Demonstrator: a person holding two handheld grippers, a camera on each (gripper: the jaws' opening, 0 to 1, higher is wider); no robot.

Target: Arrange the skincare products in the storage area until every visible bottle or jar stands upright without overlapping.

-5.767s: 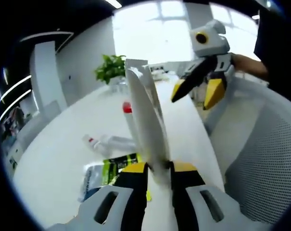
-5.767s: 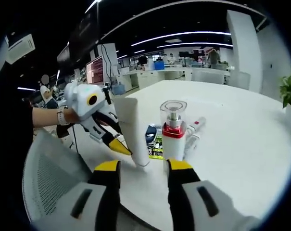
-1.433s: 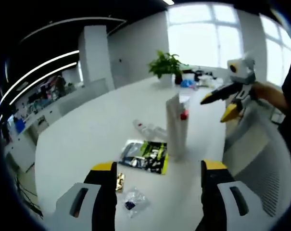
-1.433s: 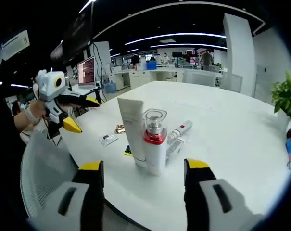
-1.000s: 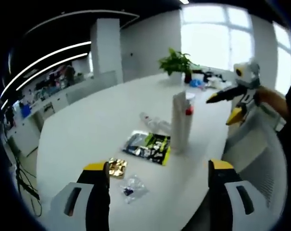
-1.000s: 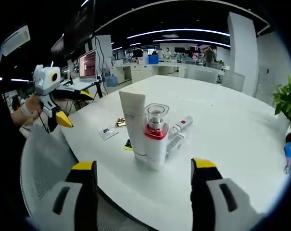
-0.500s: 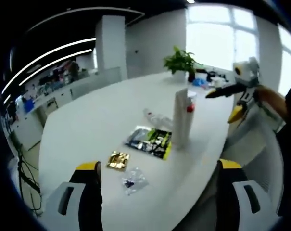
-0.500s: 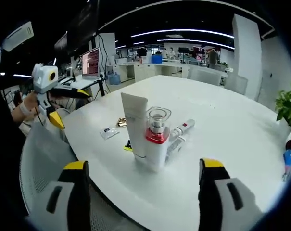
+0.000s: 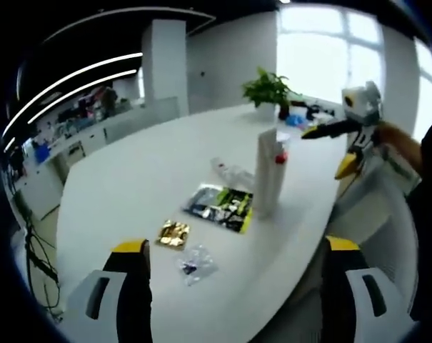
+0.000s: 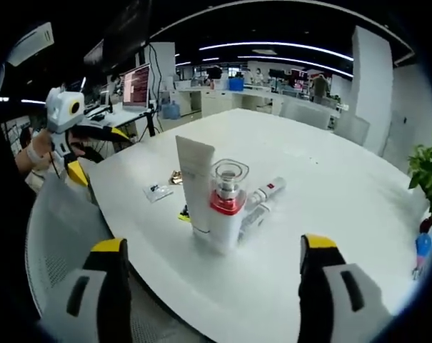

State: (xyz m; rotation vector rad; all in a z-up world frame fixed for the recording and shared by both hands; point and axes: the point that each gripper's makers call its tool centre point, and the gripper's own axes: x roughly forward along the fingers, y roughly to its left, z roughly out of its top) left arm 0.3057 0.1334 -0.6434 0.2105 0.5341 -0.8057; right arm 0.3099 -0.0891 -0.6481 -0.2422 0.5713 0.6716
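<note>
**Two bottles lay flat behind the upright pair, nearer your right gripper**

You had the white tabletop (image 10: 330,179) ahead of both grippers, each drawn back from its edge. On it the tall white tube (image 10: 196,187) stood upright, with the red-collared pump bottle (image 10: 225,207) also upright and just beside it, touching or nearly so. Behind those two, the small clear bottles (image 10: 260,200) lay on their sides (two of them, as far as I could tell), close together, their long axes running away from your right gripper and a little to its right. In the left gripper view the lying bottles (image 9: 233,172) sat beyond the flat green-and-black sachet (image 9: 219,207), partly hidden by the tube.

Your right gripper (image 10: 212,286) was spread wide and carried nothing; so was your left gripper (image 9: 237,275). By my judgement the right was the nearer and looked more along their length, so standing them up would fall to it.
</note>
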